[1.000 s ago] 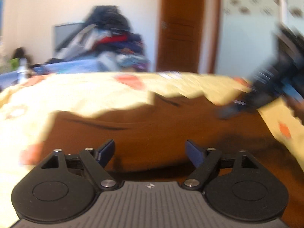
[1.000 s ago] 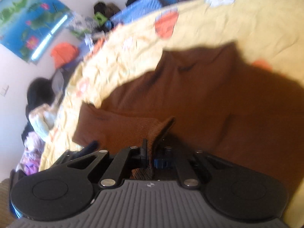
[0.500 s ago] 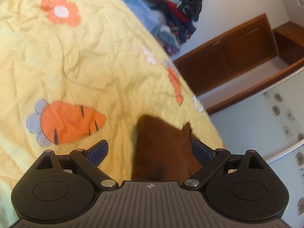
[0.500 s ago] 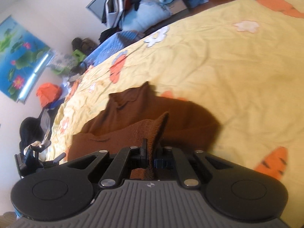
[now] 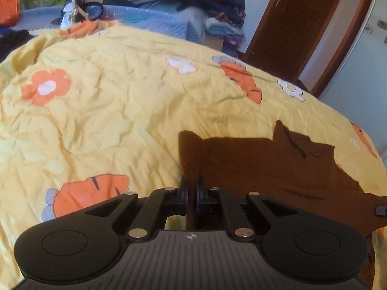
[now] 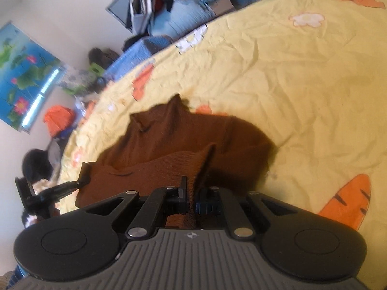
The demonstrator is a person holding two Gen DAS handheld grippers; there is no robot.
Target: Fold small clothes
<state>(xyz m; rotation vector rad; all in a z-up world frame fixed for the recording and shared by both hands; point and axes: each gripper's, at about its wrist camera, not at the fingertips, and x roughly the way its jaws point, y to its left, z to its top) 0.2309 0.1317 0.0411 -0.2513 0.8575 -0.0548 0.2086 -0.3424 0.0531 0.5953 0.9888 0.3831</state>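
Note:
A small brown knit sweater (image 5: pixel 278 164) lies on a yellow bedspread (image 5: pixel 121 111) with carrot and flower prints. My left gripper (image 5: pixel 191 193) is shut on a pinched-up corner of the sweater at its left edge. My right gripper (image 6: pixel 192 198) is shut on another raised fold of the same brown sweater (image 6: pixel 174 140). In the right wrist view the left gripper (image 6: pixel 82 176) shows at the sweater's far left edge. The sweater's collar (image 6: pixel 154 116) points away from the right gripper.
A heap of clothes (image 5: pixel 193 2) and blue bedding (image 5: pixel 150 21) sit beyond the bed's far edge. A brown wooden door (image 5: pixel 302 24) stands at the back right. Small items, an orange bag (image 6: pixel 59 118) and a poster (image 6: pixel 21 72) are at the left.
My left gripper was open over the sweater and has shut on its corner. The right gripper has kept its hold and pulled back, so more bedspread shows.

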